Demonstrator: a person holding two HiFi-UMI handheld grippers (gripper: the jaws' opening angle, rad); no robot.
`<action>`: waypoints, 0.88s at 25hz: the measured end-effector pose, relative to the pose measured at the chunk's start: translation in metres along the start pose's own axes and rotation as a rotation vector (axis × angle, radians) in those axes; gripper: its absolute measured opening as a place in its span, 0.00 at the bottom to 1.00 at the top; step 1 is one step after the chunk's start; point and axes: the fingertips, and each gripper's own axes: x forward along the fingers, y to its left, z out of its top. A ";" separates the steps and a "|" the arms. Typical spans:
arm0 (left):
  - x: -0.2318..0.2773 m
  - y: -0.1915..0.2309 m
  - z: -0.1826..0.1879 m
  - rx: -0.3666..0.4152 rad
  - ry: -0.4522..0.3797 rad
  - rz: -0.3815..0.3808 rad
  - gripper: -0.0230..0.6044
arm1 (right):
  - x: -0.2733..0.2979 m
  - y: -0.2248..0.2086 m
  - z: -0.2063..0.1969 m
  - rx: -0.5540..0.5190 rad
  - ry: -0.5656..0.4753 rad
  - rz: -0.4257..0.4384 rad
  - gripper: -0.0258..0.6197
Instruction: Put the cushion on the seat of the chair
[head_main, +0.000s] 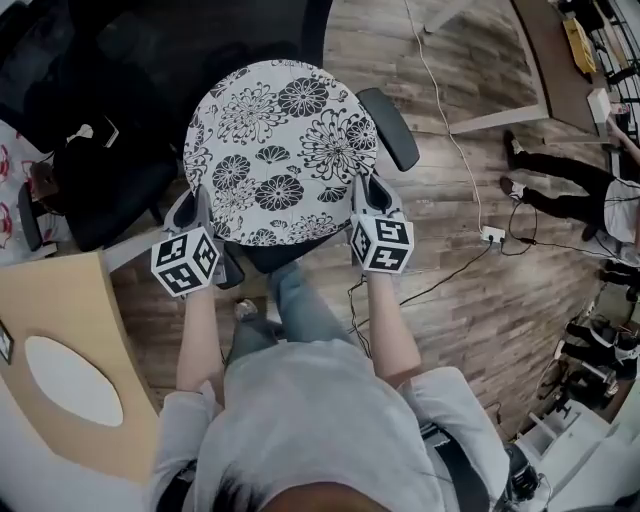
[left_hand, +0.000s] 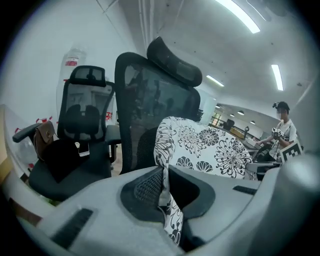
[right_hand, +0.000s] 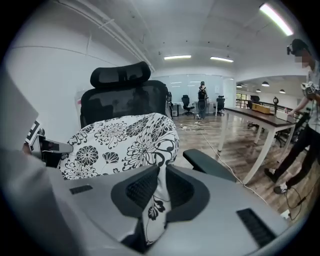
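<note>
A round white cushion (head_main: 280, 150) with a black flower print is held over the seat of a black office chair (head_main: 390, 125). My left gripper (head_main: 205, 215) is shut on the cushion's near left edge; in the left gripper view the printed fabric (left_hand: 167, 200) is pinched between the jaws. The right gripper (head_main: 368, 195) is shut on the near right edge, where the cloth (right_hand: 155, 200) runs down between the jaws. The cushion (right_hand: 120, 145) hides the seat. Behind it rise the mesh backrest (left_hand: 160, 100) and headrest (right_hand: 120, 74).
A second black chair (head_main: 100, 185) stands at the left, beside a wooden desk (head_main: 60, 350). A white cable (head_main: 450, 130) runs across the wooden floor to a power strip (head_main: 492, 234). A person (head_main: 570, 180) stands at the right by a table (head_main: 550, 60).
</note>
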 end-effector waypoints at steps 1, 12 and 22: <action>0.006 0.003 -0.004 -0.004 0.007 0.006 0.07 | 0.007 -0.001 -0.006 0.000 0.010 0.003 0.09; -0.002 -0.016 0.005 0.007 0.071 0.078 0.07 | 0.013 0.008 -0.005 0.002 0.102 0.064 0.09; -0.014 -0.021 0.022 0.042 0.070 0.154 0.07 | 0.005 0.010 0.011 0.008 0.138 0.090 0.09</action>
